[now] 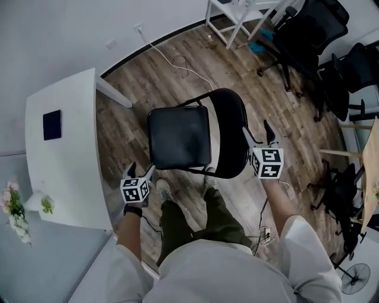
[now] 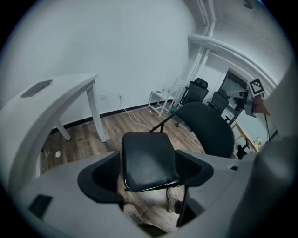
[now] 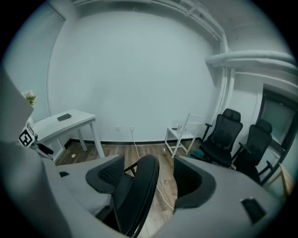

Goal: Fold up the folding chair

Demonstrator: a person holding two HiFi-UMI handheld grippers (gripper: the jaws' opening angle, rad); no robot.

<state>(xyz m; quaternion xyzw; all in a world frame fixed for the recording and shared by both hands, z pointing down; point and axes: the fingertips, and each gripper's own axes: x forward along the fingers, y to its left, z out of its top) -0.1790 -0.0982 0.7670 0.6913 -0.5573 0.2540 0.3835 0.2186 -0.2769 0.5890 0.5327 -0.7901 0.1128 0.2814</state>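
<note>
The folding chair stands unfolded on the wood floor, with its black seat (image 1: 177,137) flat and its black backrest (image 1: 228,133) upright to the right of it. My left gripper (image 1: 141,171) hovers at the seat's near left corner, jaws open. In the left gripper view the seat (image 2: 146,160) shows between the open jaws of my left gripper (image 2: 149,171), and no pad presses on it. My right gripper (image 1: 259,135) is beside the backrest's right edge. The right gripper view shows the backrest (image 3: 137,195) edge-on between the open jaws of my right gripper (image 3: 146,179).
A white desk (image 1: 65,136) with a dark flat device (image 1: 52,124) stands close on the left. Black office chairs (image 1: 314,35) and a white rack (image 1: 237,15) fill the far right. A white cable (image 1: 177,59) crosses the floor. The person's shoes (image 1: 163,189) are under the seat's near edge.
</note>
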